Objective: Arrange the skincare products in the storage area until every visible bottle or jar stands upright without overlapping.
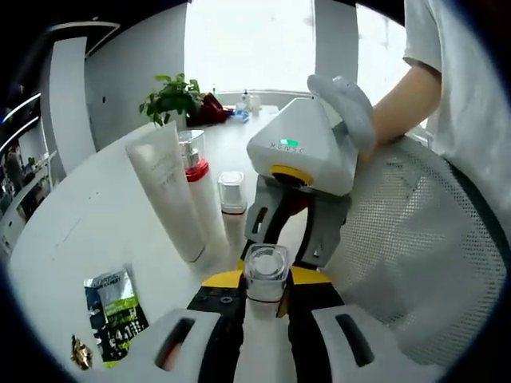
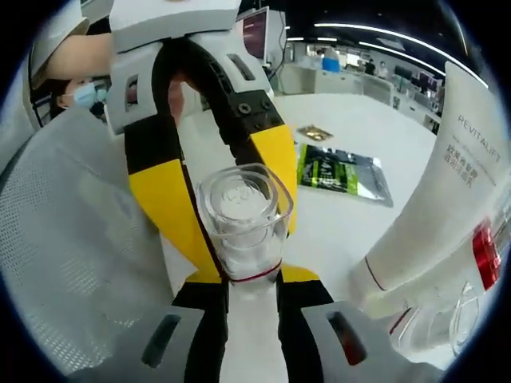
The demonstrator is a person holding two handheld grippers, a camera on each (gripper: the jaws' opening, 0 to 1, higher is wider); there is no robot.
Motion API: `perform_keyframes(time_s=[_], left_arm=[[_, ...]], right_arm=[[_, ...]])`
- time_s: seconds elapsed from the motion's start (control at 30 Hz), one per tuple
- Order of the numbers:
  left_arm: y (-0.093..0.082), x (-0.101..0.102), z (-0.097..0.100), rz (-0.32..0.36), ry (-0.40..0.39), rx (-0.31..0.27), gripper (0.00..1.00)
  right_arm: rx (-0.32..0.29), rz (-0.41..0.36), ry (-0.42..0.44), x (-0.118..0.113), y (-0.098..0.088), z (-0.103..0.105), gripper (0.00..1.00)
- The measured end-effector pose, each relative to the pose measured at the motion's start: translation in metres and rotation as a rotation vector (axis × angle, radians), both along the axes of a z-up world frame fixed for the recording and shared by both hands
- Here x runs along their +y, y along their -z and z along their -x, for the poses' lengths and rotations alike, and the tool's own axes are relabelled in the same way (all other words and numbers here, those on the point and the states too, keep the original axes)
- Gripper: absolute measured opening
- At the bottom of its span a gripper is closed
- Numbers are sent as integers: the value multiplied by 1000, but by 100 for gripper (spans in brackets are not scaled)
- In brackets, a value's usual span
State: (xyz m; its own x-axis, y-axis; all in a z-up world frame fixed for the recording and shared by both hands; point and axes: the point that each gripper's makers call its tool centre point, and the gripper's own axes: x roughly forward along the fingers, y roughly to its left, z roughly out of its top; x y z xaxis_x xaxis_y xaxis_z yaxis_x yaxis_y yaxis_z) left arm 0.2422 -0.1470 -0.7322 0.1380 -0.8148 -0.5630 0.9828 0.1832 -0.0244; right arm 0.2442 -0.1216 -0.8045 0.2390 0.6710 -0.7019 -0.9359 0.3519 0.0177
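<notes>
Clear-capped bottle (image 1: 265,275) clamped between both tools' jaws, white tube (image 1: 168,191) and sachet (image 1: 116,307) beside.

A round white tabletop (image 1: 96,215) spreads toward 9 o'clock in the left gripper view. At 12 o'clock a broad bright window (image 1: 247,44) glows with daylight, a leafy green potted plant (image 1: 169,97) before it at 11 o'clock. A white mesh chair back (image 1: 423,239) sits at 3 o'clock. In the right gripper view, long ceiling light strips (image 2: 383,36) run at 1 o'clock above an open office.

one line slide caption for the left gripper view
Both claws grip a clear-capped bottle beside a white tube and two upright bottles on the white table.
</notes>
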Motion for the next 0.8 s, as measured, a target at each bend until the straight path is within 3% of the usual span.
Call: perform_keyframes(time_s=[0.1,0.17,0.3,0.6,0.8], left_arm=[[3,1,0,-9,-5,9,22],[10,3,2,-48,4,-4,22],[12,5,3,-52,-2,1,23],[18,10,-1,-88,-9,-31,22],[24,9,-2,-98,-7,-45,22]], right_arm=[[11,-19,5,2,-2,1,28],[26,-6,3,0,2,4,29],[27,23,-6,-5,3,7,31],[13,50,36,-34,-18,12,33],[-19,75,114,-64,-36,16,33]])
